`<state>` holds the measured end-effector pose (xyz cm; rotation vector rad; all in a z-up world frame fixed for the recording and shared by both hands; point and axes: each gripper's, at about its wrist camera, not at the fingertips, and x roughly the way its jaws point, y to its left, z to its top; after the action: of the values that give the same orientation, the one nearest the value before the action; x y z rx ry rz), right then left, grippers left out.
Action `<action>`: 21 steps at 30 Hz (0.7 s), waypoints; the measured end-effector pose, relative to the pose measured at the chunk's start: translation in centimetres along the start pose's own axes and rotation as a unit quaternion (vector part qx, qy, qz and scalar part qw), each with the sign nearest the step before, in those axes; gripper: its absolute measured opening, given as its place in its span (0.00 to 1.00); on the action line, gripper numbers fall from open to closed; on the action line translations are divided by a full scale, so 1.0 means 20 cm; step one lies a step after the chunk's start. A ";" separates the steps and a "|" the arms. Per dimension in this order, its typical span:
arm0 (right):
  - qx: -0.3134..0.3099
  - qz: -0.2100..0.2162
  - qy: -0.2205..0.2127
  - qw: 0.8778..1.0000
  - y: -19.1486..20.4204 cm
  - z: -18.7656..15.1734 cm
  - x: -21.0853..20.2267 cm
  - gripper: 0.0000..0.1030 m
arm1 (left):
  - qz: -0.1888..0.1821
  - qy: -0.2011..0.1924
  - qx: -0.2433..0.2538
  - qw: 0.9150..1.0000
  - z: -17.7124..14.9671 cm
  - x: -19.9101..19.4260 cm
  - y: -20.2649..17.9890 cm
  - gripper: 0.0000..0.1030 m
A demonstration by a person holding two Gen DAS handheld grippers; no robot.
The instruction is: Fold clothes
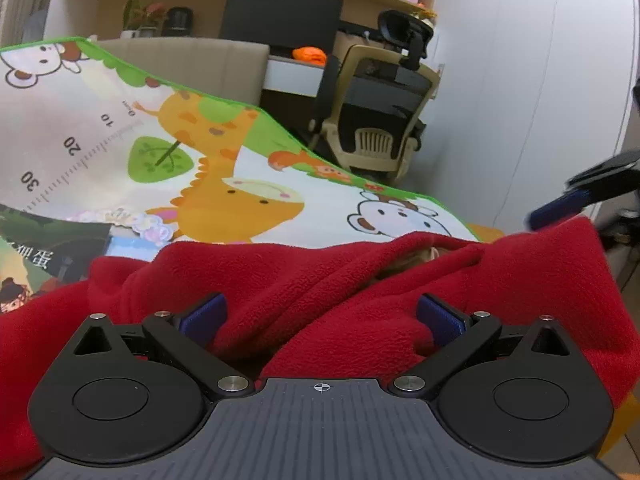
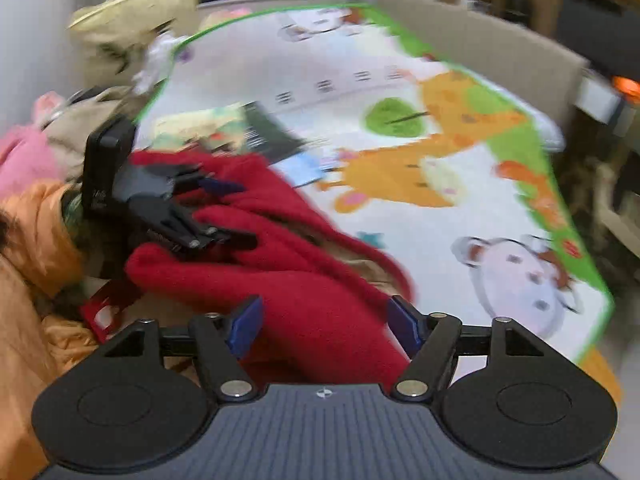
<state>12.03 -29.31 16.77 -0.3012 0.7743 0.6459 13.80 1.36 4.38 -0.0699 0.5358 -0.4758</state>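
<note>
Left wrist view
Left tool [image 1: 320,316]: its two blue pads stand wide apart, low in the picture. Red cloth bunches up between them. I cannot tell if the pads press on it.
Red fleece [image 1: 360,280]: a soft red piece of clothing, crumpled in big folds. It fills the bottom of the picture and lies on the play mat, right in front of the left tool.
Play mat [image 1: 120,140]: white with a green edge. It has a giraffe, monkeys and a number ruler drawn on it.
Picture book [image 1: 48,248]: lies flat on the mat at the left, just beside the fleece.
Right tool [image 1: 576,196]: pokes in from the right edge, up above the far right corner of the fleece. It is blurry.
Office chair [image 1: 380,120]: stands behind the mat, near a pale wall.

Right wrist view
Right tool [image 2: 324,322]: its pads are wide apart. The fleece [image 2: 312,300] shows between them, but the pads do not squeeze it.
Left tool [image 2: 216,208]: at the left, sunk into the red folds.
Play mat [image 2: 400,260]: stretches away to the right, blurry.
Picture book [image 2: 260,136]: lies on the mat past the fleece.
Pile of clothes [image 2: 32,220]: orange, pink and tan things heaped at the left, beside the fleece.
</note>
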 end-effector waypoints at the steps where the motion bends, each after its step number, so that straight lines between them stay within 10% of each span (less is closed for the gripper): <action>1: 0.022 -0.013 -0.006 1.000 -0.02 0.01 0.00 0.71 | -0.002 0.000 0.000 1.000 0.00 0.01 0.00 1.00; 10: 0.227 -0.022 0.085 0.970 -0.38 0.08 0.67 0.71 | -0.007 0.008 0.029 1.000 -0.06 0.04 -0.01 1.00; 13: 0.277 0.017 0.141 0.950 -0.42 0.02 0.89 0.38 | -0.013 0.006 0.015 1.000 -0.07 0.02 0.01 1.00; 14: 0.246 0.007 0.140 0.959 -0.37 0.04 0.90 0.21 | -0.013 0.004 0.012 1.000 -0.07 0.02 0.01 1.00; 17: 0.102 -0.055 0.104 0.988 -0.19 0.19 0.86 0.09 | -0.017 -0.001 0.009 1.000 -0.08 0.01 0.02 1.00; 21: -0.082 -0.182 0.022 0.980 -0.09 0.48 0.83 0.08 | -0.042 -0.014 -0.025 0.999 -0.02 -0.01 0.08 1.00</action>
<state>27.39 -19.09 11.29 -0.5938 0.6855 0.3575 14.06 2.90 3.81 -0.1480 0.5184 -0.5416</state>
